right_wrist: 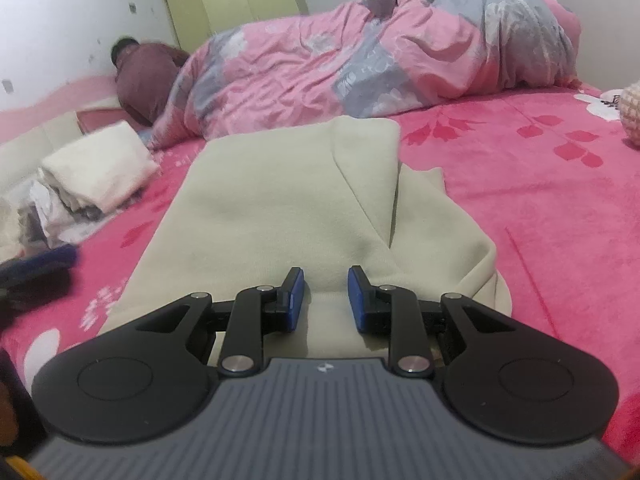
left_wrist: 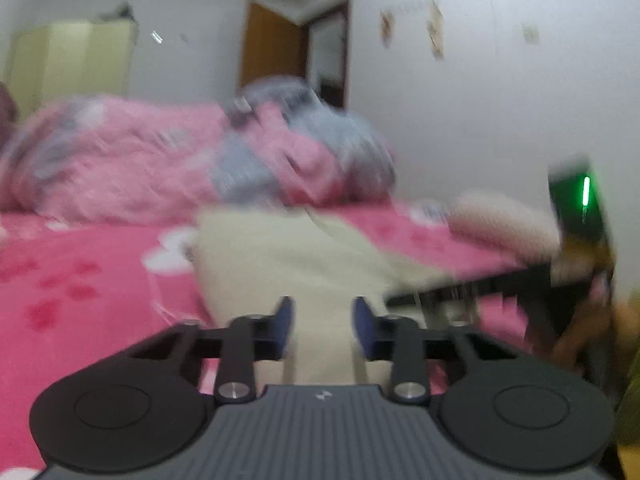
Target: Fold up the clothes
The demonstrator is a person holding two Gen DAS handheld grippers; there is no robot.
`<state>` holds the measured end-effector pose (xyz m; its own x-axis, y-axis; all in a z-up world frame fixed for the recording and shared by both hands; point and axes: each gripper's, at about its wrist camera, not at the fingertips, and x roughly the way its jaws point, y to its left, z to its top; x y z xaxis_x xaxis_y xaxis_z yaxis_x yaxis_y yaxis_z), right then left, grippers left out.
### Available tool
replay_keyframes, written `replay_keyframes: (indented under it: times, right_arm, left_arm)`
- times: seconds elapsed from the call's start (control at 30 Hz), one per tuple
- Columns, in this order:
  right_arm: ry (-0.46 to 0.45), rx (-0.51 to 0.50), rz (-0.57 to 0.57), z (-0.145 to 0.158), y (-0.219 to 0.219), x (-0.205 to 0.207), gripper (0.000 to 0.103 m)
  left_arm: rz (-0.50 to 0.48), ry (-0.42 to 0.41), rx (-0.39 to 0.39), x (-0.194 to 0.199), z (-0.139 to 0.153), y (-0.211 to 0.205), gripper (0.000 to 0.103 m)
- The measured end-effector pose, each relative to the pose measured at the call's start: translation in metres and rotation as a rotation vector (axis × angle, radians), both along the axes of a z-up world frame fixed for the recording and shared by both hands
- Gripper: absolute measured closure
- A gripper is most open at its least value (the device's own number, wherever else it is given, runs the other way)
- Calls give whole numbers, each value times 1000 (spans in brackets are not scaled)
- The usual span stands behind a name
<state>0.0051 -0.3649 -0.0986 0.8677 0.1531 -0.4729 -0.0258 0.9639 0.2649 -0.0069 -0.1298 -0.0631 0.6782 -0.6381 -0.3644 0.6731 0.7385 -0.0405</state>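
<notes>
A cream garment lies flat on the pink flowered bed sheet, with one side folded over along its length. My right gripper is at the garment's near edge. A ridge of cream cloth stands pinched between its blue pads. The left wrist view is blurred. There the same cream garment runs up between the narrow-set blue pads of my left gripper, which looks shut on it.
A bunched pink and grey duvet lies across the far side of the bed. A pile of folded white clothes sits at the left. A person in a maroon top is behind it. A dark device with a green light is at the right.
</notes>
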Motion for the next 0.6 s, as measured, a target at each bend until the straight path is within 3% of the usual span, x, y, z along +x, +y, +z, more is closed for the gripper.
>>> replay_keyframes:
  times: [0.07,0.17,0.37,0.43,0.5,0.57,0.6]
  right_arm:
    - [41,-66,8,11,8,4,80]
    - [52,-118,48,38,18,15,80]
    - [-37,-225,232,92,72,84,80]
    - [-5,-245,302,85,89,117,81]
    - [101,-279,355,55,96,151,81]
    - [130,-272,390,27,89,165,81]
    - [136,-254,395,27,86,167,81]
  left_arm:
    - [18,12,1,5,-14,-6,82]
    - [18,70,-68,12,-19,0,82]
    - [11,109,-132,21,-26,6,83]
    - [13,112,-143,25,-29,9,83]
    - [16,114,-154,29,-31,12,83]
    - [9,121,-172,33,-33,14,83]
    - [4,124,-177,33,-33,15,83]
